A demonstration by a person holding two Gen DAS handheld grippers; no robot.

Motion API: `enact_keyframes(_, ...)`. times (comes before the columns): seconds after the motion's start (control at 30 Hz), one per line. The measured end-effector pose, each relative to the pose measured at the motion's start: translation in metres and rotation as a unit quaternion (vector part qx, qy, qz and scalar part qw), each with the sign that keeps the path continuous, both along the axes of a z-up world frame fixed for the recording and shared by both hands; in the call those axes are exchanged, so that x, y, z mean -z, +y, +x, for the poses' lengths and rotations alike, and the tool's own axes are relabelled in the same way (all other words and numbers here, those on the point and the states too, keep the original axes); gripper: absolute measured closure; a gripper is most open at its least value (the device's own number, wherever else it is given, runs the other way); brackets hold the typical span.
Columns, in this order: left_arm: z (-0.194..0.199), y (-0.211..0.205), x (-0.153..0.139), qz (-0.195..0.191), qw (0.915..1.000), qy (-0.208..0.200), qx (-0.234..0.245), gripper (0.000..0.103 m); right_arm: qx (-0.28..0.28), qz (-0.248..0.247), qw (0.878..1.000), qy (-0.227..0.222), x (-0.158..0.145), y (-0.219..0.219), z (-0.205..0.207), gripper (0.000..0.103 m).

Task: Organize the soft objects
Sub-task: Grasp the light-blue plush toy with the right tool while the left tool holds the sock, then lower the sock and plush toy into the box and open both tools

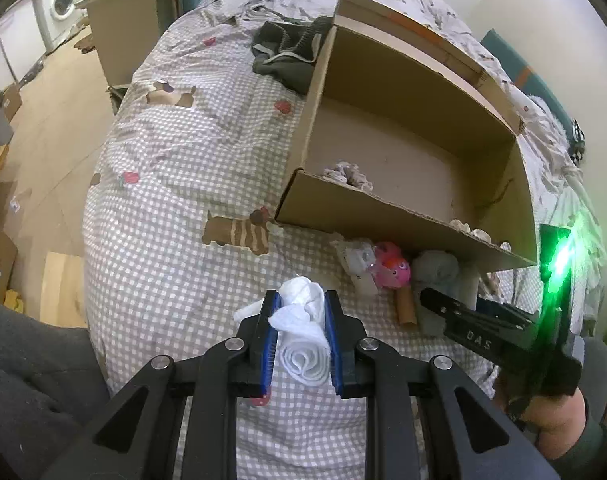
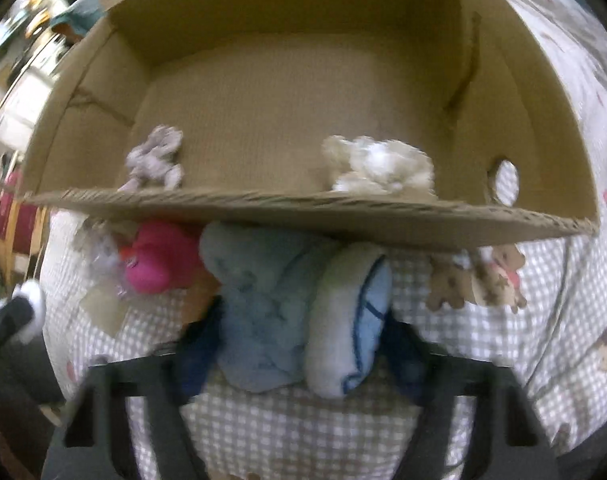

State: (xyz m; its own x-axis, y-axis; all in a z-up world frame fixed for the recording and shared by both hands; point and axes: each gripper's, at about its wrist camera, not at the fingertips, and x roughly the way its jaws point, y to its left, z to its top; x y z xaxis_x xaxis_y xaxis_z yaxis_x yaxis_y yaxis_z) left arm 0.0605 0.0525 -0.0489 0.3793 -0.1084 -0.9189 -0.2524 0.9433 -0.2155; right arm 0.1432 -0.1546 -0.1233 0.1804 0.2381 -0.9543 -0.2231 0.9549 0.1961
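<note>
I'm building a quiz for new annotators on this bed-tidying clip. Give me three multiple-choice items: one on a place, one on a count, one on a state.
1. Where does the pink plush toy lie?
A. inside the cardboard box
B. on the bedcover, against the box's near wall
C. on the floor

2. How many soft things lie inside the cardboard box?
A. none
B. two
C. five

3. What is the left gripper doing?
A. clamped on a rolled white cloth
B. open and empty
C. gripping the box wall

Answers: 1 B, it sits outside the wall on the checked bedcover. 2 B, a grey bundle and a cream one. 3 A, the rolled white cloth fills its blue pads.
</note>
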Motion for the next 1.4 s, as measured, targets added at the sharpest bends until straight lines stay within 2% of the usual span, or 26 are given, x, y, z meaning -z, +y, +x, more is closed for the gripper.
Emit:
enact_keyframes(0.1,-0.001,0.002,0.0,0.001,1.0,0.0,-0.004,0.083,-0.003,0.007,1.0,-0.019,-0.012,0.001,-0.005,0.065)
enact_keyframes(0.2,-0.002,0.006,-0.001,0.0,0.9999,-0.002,-0.012,0.083,0.014,0.035,0.999,-0.028,-0.029,-0.01,-0.011,0.072)
enact_keyframes(0.47,-0.003,0.012,-0.005,-0.007,0.9996,-0.012,-0.026,0.083,0.021,0.117,0.992,-0.044,-0.087,-0.051,-0.04,0.073)
enact_keyframes(0.6,-0.004,0.013,-0.009,-0.005,0.9993,-0.022,-0.03,0.083,0.037,0.185,0.978,-0.084,-0.116,-0.075,-0.054,0.073)
enact_keyframes(0.67,-0.004,0.015,-0.009,-0.005,0.9992,-0.023,-0.033,0.083,0.052,0.2,0.974,-0.096,-0.118,-0.086,-0.057,0.073)
enact_keyframes(0.77,-0.005,0.017,-0.008,-0.002,0.999,-0.022,-0.038,0.083,0.072,0.21,0.972,-0.081,-0.11,-0.097,-0.056,0.073)
enact_keyframes(0.97,-0.005,0.018,-0.004,0.003,0.999,-0.017,-0.041,0.083,0.06,0.217,0.97,-0.09,-0.112,-0.092,-0.059,0.073)
enact_keyframes(1.3,-0.001,0.013,-0.005,0.002,0.9994,-0.017,-0.03,0.083,0.068,0.255,0.96,-0.097,-0.111,-0.104,-0.059,0.073)
enact_keyframes(1.4,-0.002,0.013,-0.027,0.003,0.9985,-0.05,-0.021,0.083,0.07,0.258,0.959,-0.098,-0.114,-0.104,-0.057,0.073)
